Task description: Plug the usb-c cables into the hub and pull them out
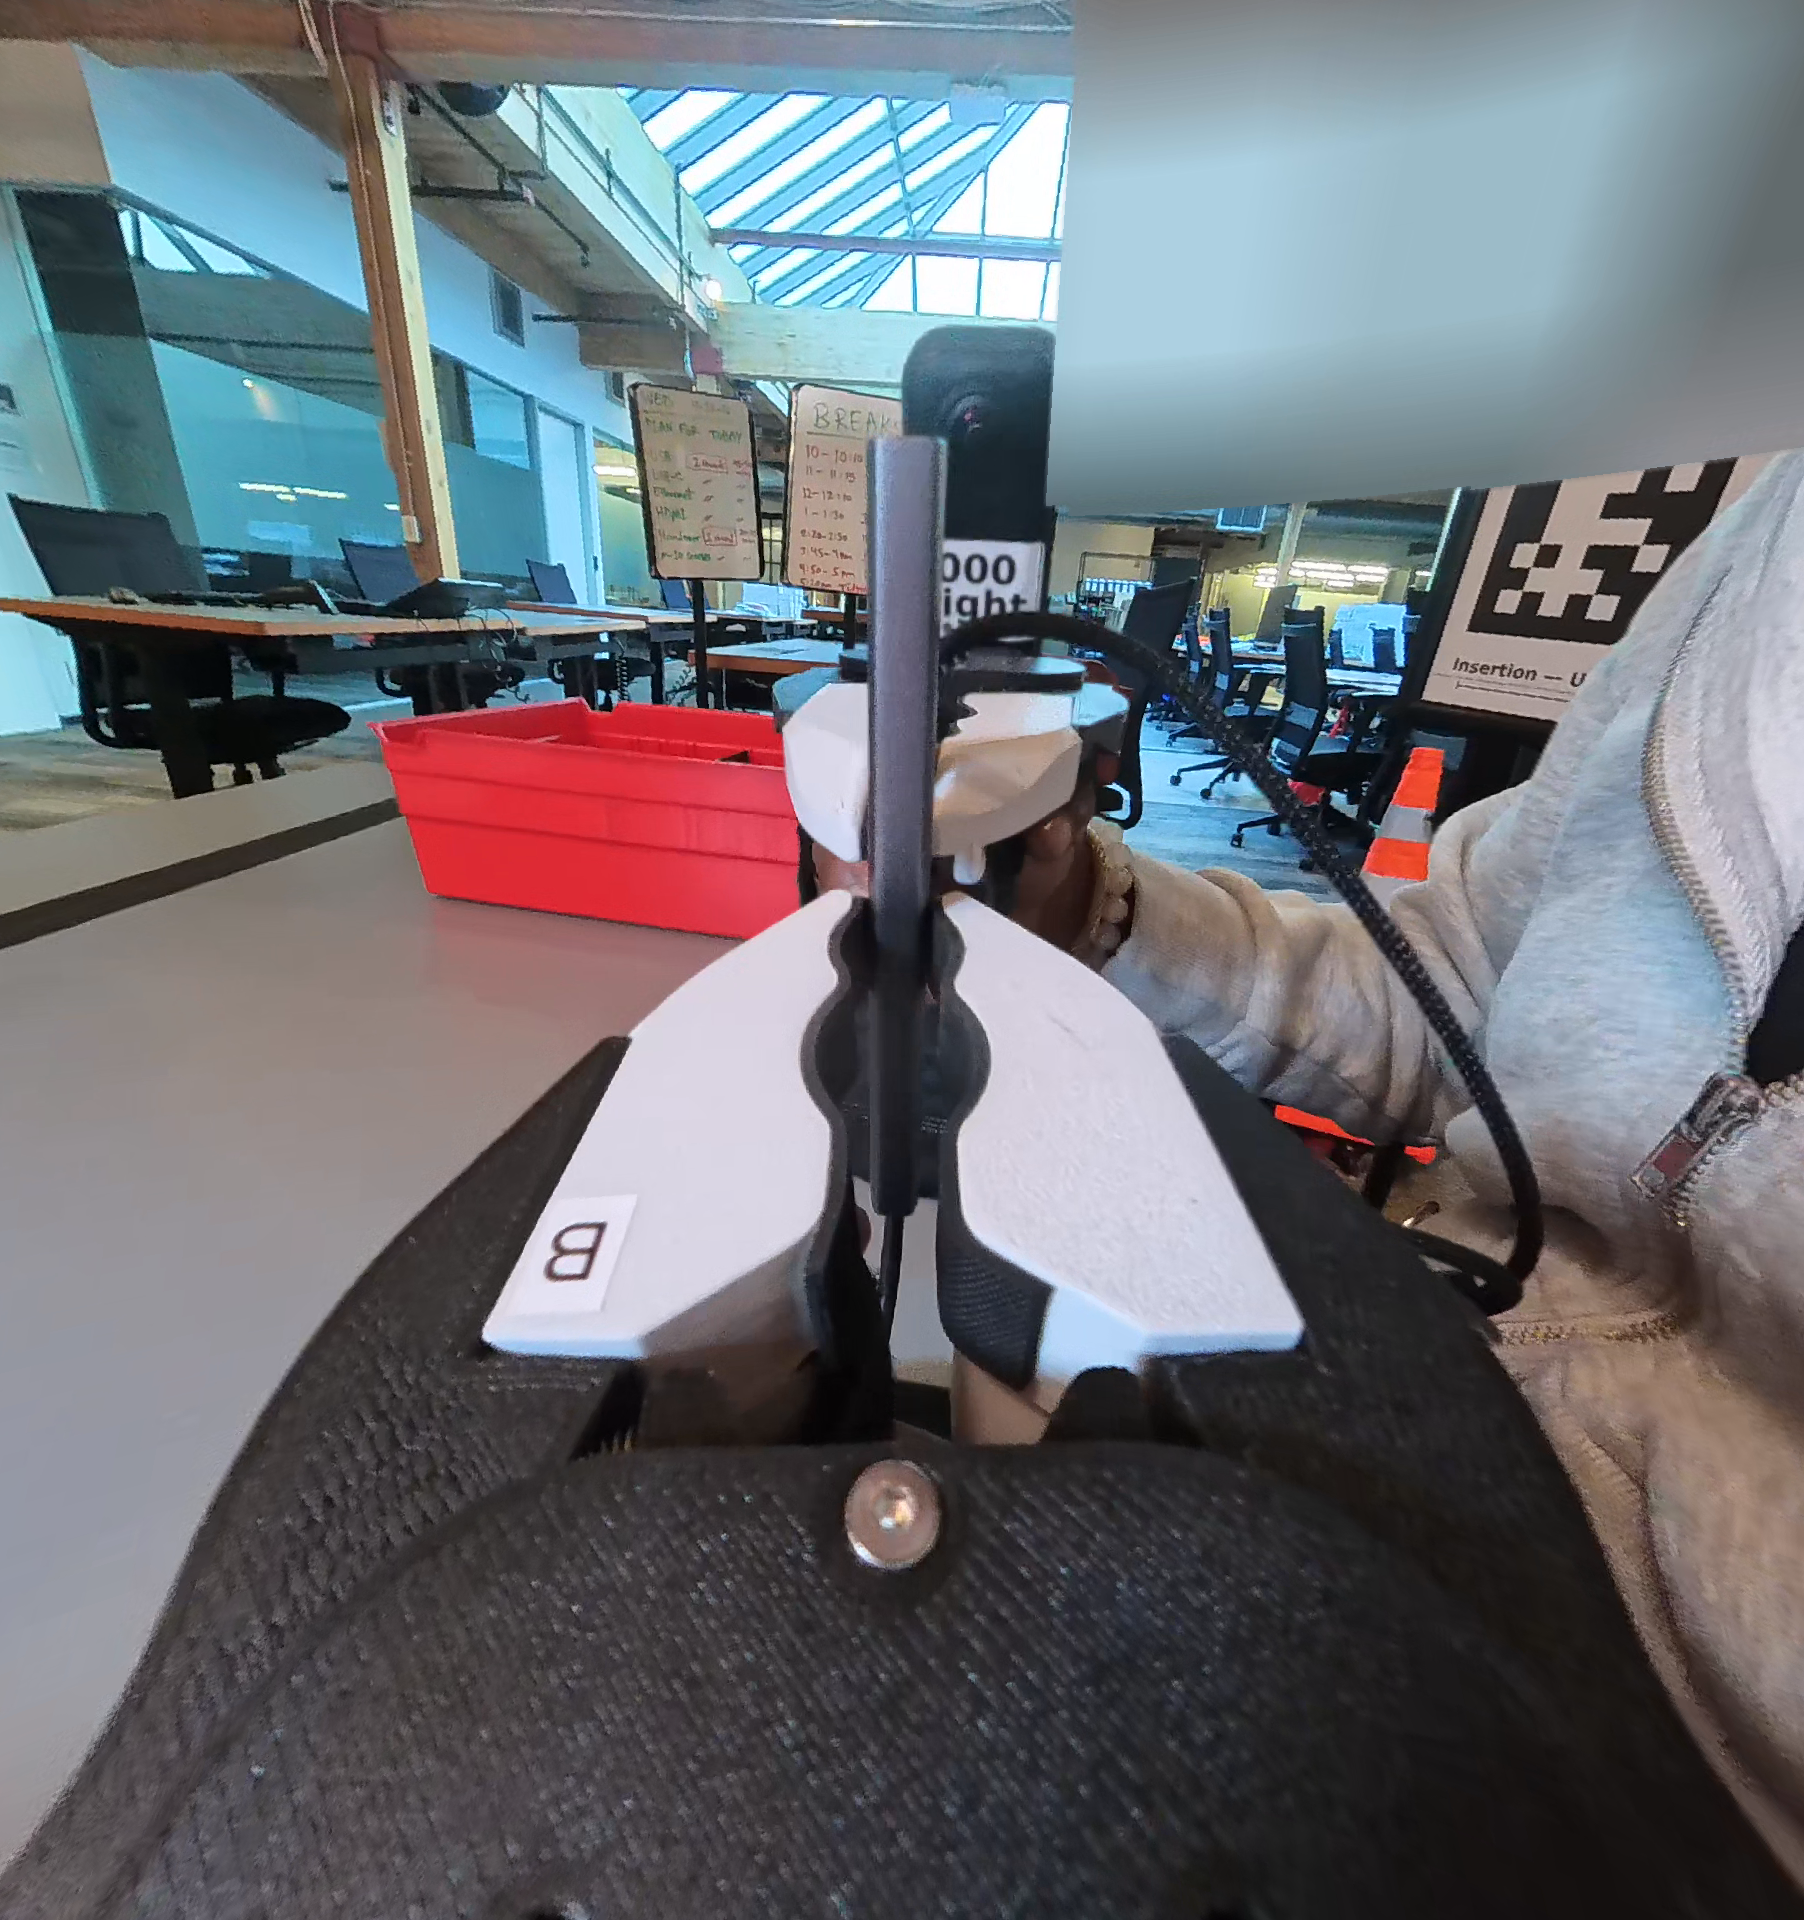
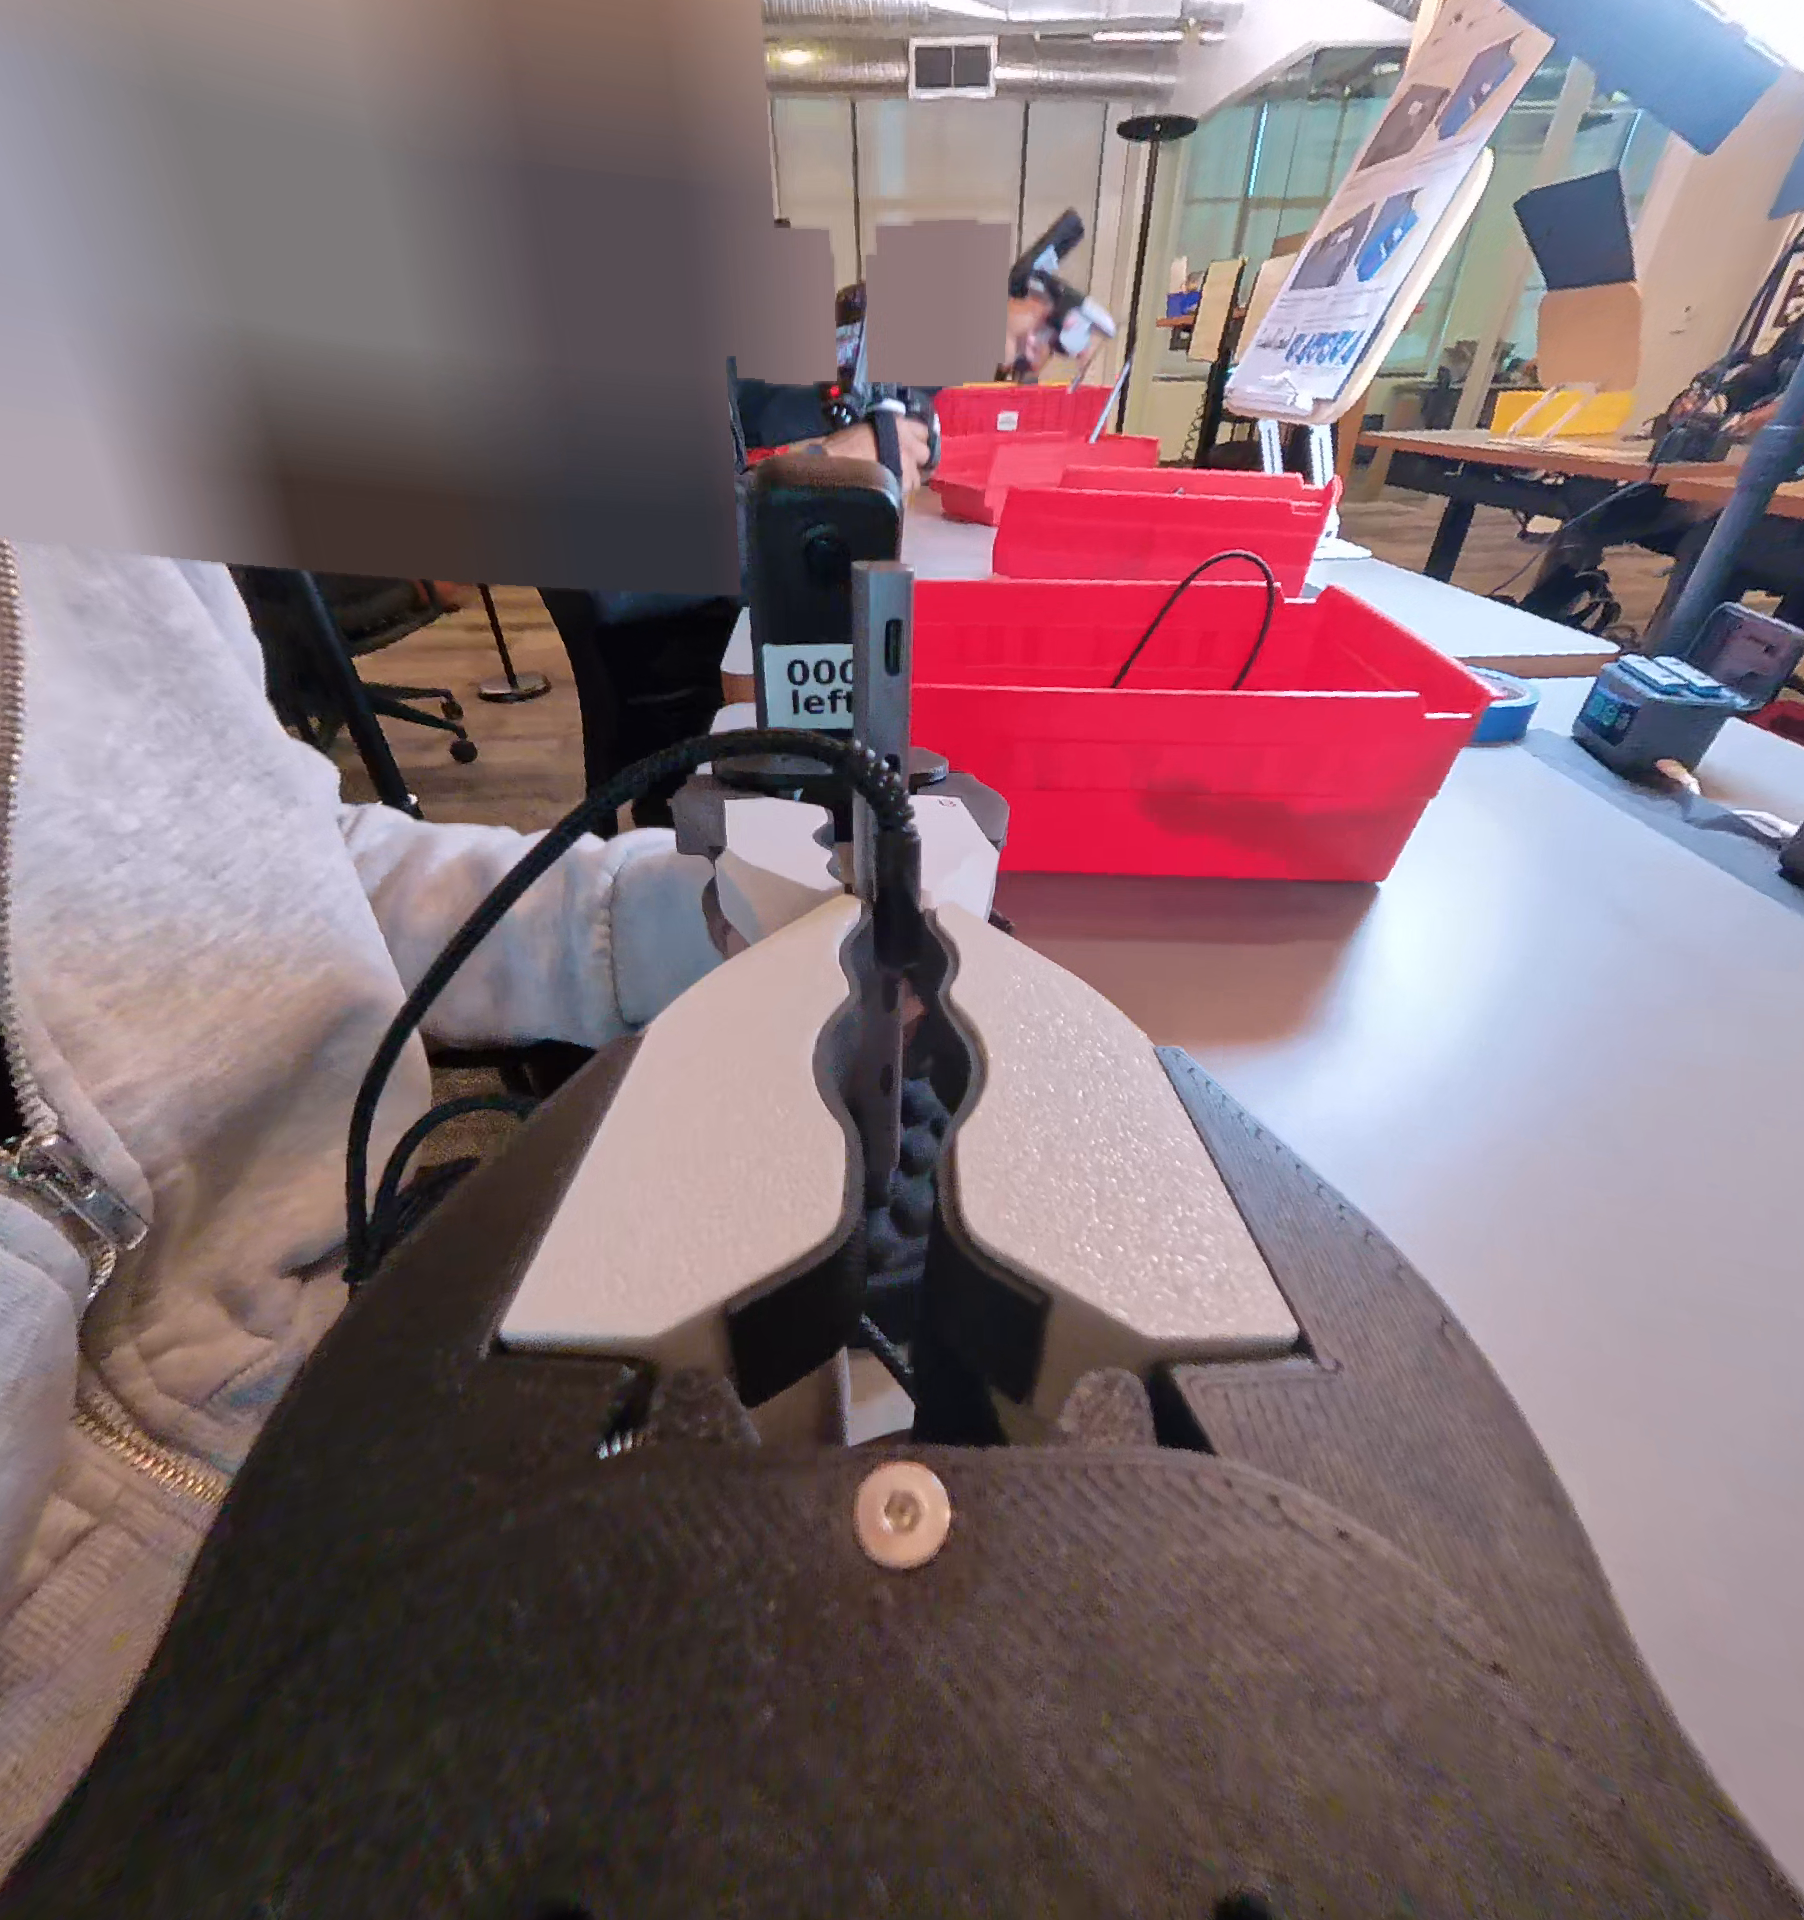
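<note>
- Grey metal describes the hub (image 1: 899, 831), a slim flat slab standing upright at the centre of the left wrist view, pinched edge-on between the white fingers of the left gripper (image 1: 896, 914).
- In the right wrist view the same hub (image 2: 882, 675) rises above the right gripper (image 2: 896, 920), and a small slot-shaped port shows empty near its upper end.
- Right gripper is pressed together on the plug end of a black braided usb-c cable (image 2: 524, 914), whose connector sits right against the hub's narrow edge; whether it is fully seated I cannot tell, since the fingers hide the joint.
- My judgement: one plug is at or in its port, so insertion is under way or just finished, with pulling out left to do, and possibly more cables.
- Cable sheath looks woven and rough, and it arcs in a stiff loop towards the person's light grey fleece sleeve (image 2: 254, 852).
- Gripper fingers are matte white plastic with scalloped black inner pads; the bodies are coarse, layered black print.
- Red plastic bin (image 2: 1189, 748) with ribbed walls sits on the smooth pale grey tabletop (image 2: 1500, 1143) at middle right, a thin black wire looping out of it.
</note>
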### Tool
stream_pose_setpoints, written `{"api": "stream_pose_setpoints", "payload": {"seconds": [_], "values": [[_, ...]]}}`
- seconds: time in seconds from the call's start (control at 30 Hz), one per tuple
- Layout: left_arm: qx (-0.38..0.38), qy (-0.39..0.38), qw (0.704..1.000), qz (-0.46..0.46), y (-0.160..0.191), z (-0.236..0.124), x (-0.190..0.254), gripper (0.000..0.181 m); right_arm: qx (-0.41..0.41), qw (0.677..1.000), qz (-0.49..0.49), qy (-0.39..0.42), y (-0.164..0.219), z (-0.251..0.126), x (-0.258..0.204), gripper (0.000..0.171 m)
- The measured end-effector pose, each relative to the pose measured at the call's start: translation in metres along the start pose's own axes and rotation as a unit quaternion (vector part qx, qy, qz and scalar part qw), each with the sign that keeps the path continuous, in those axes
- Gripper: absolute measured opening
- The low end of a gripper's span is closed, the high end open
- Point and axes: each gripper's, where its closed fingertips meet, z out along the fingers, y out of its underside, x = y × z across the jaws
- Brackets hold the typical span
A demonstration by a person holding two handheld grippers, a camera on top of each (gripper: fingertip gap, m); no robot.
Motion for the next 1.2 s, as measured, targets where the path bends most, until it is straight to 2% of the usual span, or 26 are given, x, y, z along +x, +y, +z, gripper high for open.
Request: {"api": "stream_pose_setpoints", "payload": {"seconds": [0.2,0.37,0.5,0.67,0.77,0.8,0.87,0.9,1.0,1.1,1.2], "values": [[-0.008,-0.012,1.0,-0.012,0.003,0.001,-0.004,0.01,0.027,0.999,0.031,0.016,0.008,-0.005,0.005,0.007],[0.005,-0.016,0.999,-0.03,0.001,-0.002,-0.008,0.009,0.108,0.985,0.106,0.08,0.011,-0.003,0.009,0.007],[0.011,-0.003,0.999,-0.039,-0.001,-0.003,-0.005,0.009,0.083,0.987,0.096,0.102,0.013,-0.002,0.007,0.007],[0.018,0.01,0.999,-0.039,-0.003,-0.002,0.001,0.009,0.022,0.996,0.058,0.058,0.01,-0.004,0.001,0.007],[0.037,0.001,0.998,-0.057,-0.007,-0.006,-0.004,0.009,0.057,0.993,0.086,0.062,0.006,0.001,0.006,0.007],[0.056,-0.008,0.996,-0.068,-0.012,-0.011,-0.009,0.009,0.067,0.989,0.106,0.076,0.012,0.004,0.008,0.007],[0.199,-0.04,0.971,-0.129,-0.048,-0.049,-0.034,0.009,-0.046,0.989,0.087,0.112,0.058,0.011,0.006,0.008],[0.206,-0.062,0.969,-0.122,-0.05,-0.061,-0.039,0.009,-0.008,0.992,0.062,0.109,0.038,0.008,-0.001,0.007],[0.1,-0.052,0.992,-0.056,-0.025,-0.04,-0.017,0.01,0.11,0.983,0.081,0.12,-0.029,-0.028,0.009,0.007],[0.076,-0.037,0.995,-0.059,-0.02,-0.034,-0.015,0.01,0.118,0.978,0.069,0.159,-0.056,-0.055,0.026,0.007],[0.079,-0.026,0.994,-0.067,-0.021,-0.035,-0.014,0.01,0.143,0.971,0.061,0.18,-0.093,-0.076,0.022,0.007]]}}
